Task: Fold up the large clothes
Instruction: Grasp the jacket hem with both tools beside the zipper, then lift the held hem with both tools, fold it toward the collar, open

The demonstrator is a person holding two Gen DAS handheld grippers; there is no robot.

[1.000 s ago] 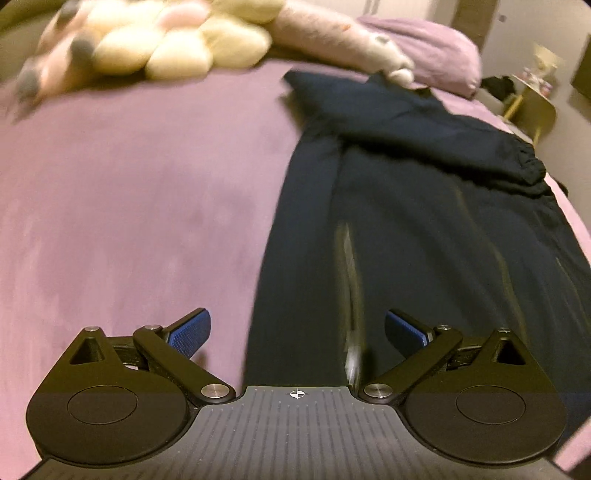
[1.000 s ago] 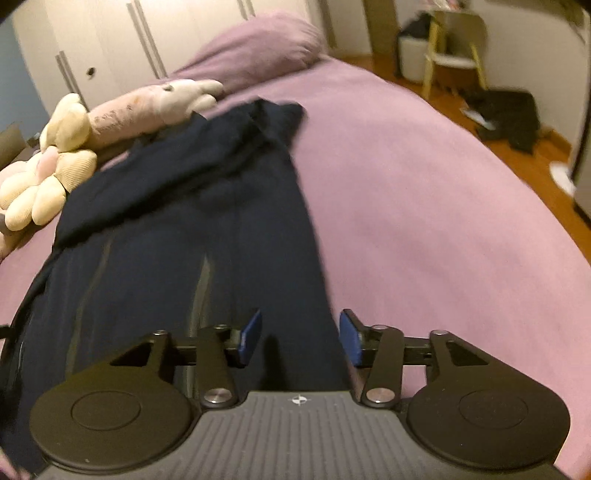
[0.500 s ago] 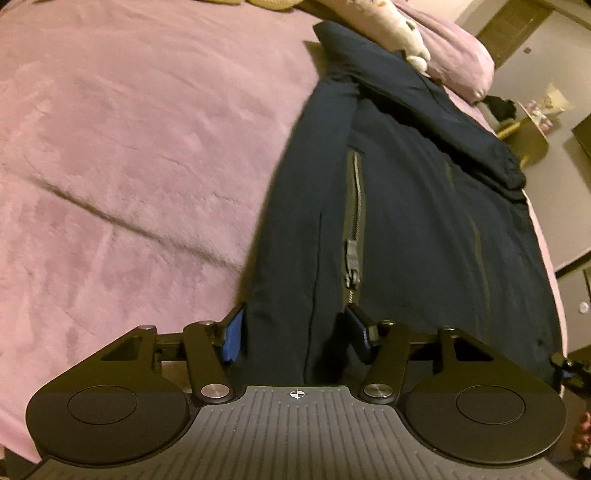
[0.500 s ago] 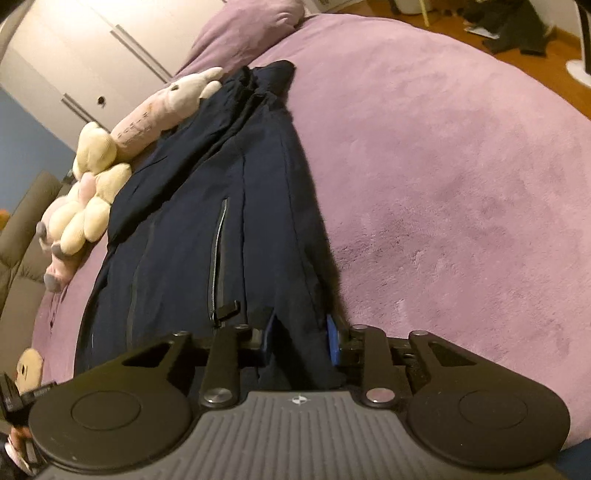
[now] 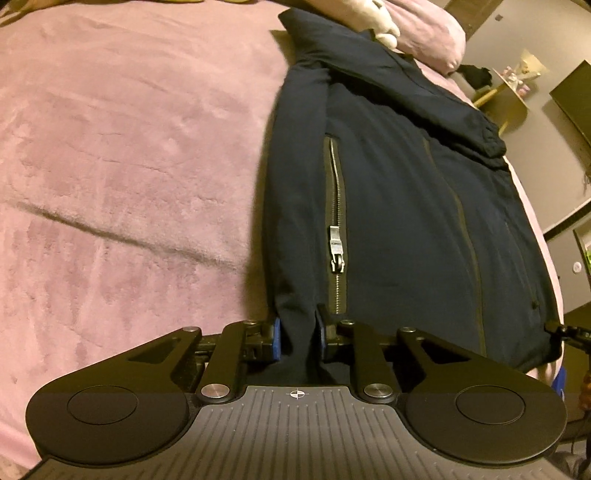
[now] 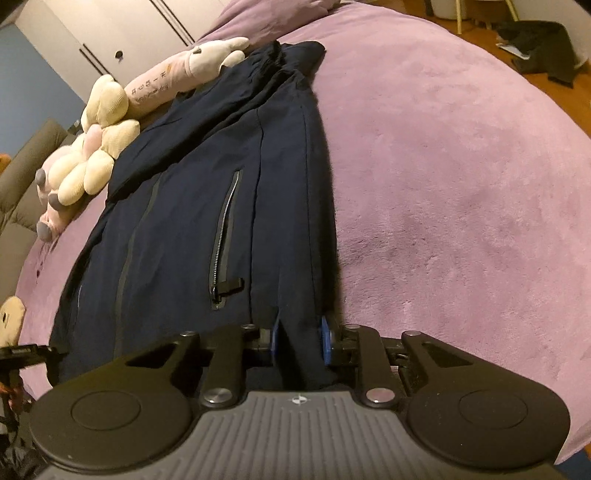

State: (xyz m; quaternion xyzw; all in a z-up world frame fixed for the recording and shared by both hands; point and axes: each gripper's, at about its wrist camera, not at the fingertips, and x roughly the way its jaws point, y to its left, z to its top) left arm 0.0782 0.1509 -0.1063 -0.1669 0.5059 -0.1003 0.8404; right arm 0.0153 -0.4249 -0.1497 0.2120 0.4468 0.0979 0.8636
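I have the left gripper (image 5: pixel 298 334) and right gripper (image 6: pixel 298 339) each clamped on the navy jacket's (image 5: pixel 399 206) hem corners; it stretches lengthwise away from me, collar far, across the bed (image 5: pixel 129 147).

place: home bedroom | evidence: purple bed (image 6: pixel 461 166); plush toys (image 6: pixel 92 162); wardrobe doors (image 6: pixel 122 33)

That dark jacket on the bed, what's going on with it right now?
A person is folding the navy jacket, which lies flat on the purple bedspread. The left hand-held gripper is shut on one bottom corner of its hem, and the right hand-held gripper is shut on the other. Stuffed toys lie beside the jacket near the pillow. No fold over is visible yet.
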